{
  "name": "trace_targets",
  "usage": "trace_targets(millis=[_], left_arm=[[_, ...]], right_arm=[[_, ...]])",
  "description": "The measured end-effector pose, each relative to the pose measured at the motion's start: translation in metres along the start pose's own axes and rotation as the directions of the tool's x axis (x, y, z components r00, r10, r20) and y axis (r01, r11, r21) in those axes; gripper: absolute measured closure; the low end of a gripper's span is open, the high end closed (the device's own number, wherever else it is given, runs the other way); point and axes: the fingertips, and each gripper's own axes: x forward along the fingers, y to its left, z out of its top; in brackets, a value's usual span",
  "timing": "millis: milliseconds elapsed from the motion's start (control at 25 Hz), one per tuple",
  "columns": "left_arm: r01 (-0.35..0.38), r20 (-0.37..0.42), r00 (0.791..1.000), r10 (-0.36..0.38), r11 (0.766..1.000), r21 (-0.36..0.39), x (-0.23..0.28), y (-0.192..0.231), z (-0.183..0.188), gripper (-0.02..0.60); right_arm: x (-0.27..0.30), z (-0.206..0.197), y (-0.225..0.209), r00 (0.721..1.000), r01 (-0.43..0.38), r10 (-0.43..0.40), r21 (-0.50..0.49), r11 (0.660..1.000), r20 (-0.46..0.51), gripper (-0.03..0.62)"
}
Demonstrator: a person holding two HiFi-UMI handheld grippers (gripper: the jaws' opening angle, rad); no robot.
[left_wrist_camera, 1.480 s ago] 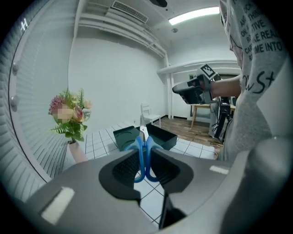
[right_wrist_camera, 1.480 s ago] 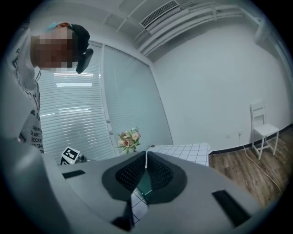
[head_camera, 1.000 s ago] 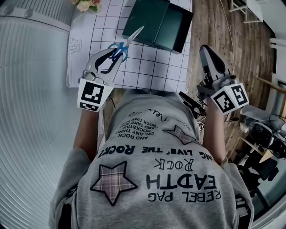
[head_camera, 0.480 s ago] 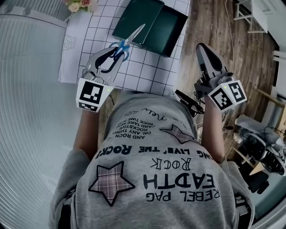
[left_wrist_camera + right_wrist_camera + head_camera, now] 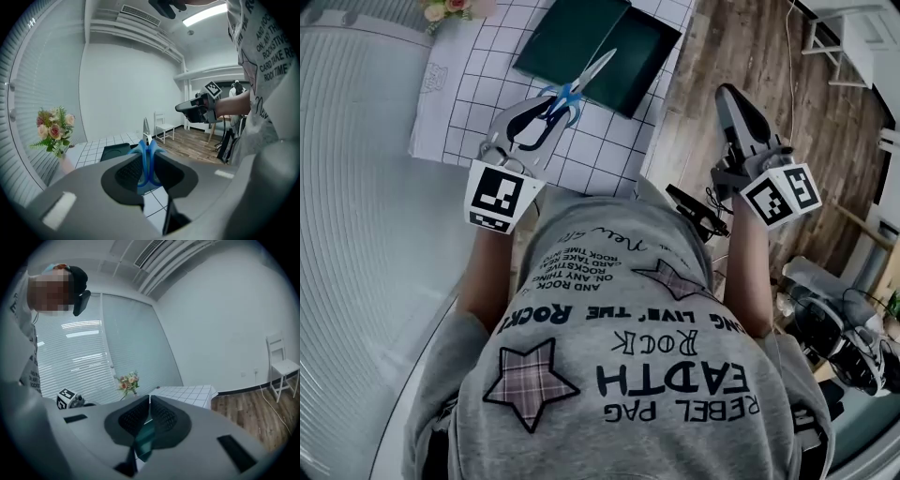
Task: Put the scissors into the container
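Head view: the left gripper [image 5: 551,106] carries the scissors [image 5: 596,68] by the blue handles. The blades are closed and aimed at the dark green container [image 5: 567,37] on the gridded tablecloth [image 5: 478,84]. The blade tip overlaps the container's near edge, but its height above it is unclear. The handle-end grip probably lets the blades go in first. The right gripper [image 5: 733,98] is well apart over the wooden floor [image 5: 722,47], apparently idle. The shirt [image 5: 619,375] print, upside down, reads "REBEL PAG", "EARTH", "ROCK".

Left gripper view: the jaws are clamped on the scissors [image 5: 146,157] handles. The container [image 5: 112,152] lies just beyond, with flowers [image 5: 54,129] at left. The shirt reads "ROCK TIME".

Right gripper view: the right gripper [image 5: 149,400] has its fingertips together and grips nothing. A green sliver shows through the gap, likely the container beyond.
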Motion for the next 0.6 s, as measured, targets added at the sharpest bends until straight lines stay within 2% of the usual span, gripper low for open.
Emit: trace_targets(millis=[600], left_arm=[[-0.074,-0.023,0.997,0.074,0.997,-0.036,0.035,-0.025,0.014,0.491]], right_arm=[[-0.019,-0.002,-0.044,0.997,-0.073,0.073,0.016,0.997,-0.025,0.579]])
